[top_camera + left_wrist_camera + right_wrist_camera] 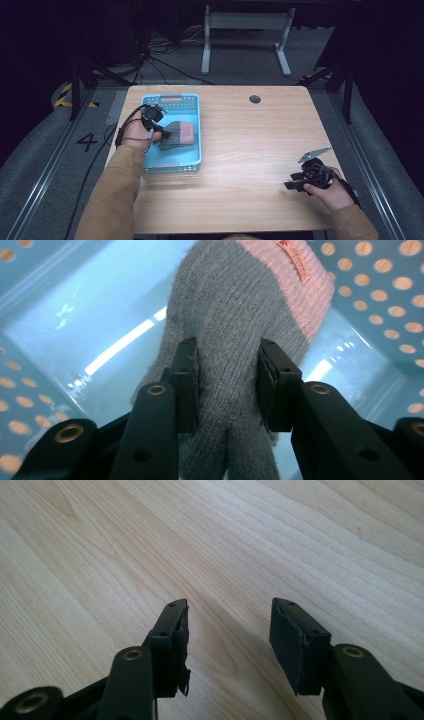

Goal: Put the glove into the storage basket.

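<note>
Basket (192,102) holds glove (235,315), clamped by left gripper (227,385); right gripper (227,630) gapes.

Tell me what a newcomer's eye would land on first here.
First, the bright blue basket at the table's left side, where the left gripper is shut on a grey glove with a pink cuff. Then the right gripper, open over bare wood near the right front corner.
</note>
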Tool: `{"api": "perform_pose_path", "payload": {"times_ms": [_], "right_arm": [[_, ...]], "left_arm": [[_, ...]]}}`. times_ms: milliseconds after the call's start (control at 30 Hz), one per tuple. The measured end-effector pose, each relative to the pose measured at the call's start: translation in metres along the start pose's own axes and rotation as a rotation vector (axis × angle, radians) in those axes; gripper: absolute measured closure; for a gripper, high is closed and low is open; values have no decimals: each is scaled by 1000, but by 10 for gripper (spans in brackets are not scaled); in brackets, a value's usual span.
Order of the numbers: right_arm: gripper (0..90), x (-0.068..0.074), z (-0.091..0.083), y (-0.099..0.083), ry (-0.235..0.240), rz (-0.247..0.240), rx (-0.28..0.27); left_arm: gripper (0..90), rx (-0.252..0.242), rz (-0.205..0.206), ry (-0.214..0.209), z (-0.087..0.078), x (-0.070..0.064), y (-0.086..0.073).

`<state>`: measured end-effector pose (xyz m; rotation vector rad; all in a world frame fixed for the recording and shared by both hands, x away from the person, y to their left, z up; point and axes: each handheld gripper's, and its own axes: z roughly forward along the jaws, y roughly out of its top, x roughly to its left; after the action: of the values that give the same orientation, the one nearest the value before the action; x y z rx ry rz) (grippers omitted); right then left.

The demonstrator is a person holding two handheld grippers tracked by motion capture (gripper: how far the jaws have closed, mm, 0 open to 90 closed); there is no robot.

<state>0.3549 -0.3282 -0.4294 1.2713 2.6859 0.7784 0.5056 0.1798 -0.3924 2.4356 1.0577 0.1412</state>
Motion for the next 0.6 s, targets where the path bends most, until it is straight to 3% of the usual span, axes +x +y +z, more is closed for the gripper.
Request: {"api": "perform_pose_path", "payload": {"times_ms": [167, 267, 600], "right_arm": [[503, 2, 0, 1, 5, -11, -3], [502, 3, 0, 1, 6, -15, -2], [499, 5, 2, 0, 21, -15, -4]], "left_arm": [[655, 10, 13, -28, 10, -2, 5], [654, 31, 30, -1, 15, -2, 8], [636, 43, 17, -17, 23, 5, 7]]}}
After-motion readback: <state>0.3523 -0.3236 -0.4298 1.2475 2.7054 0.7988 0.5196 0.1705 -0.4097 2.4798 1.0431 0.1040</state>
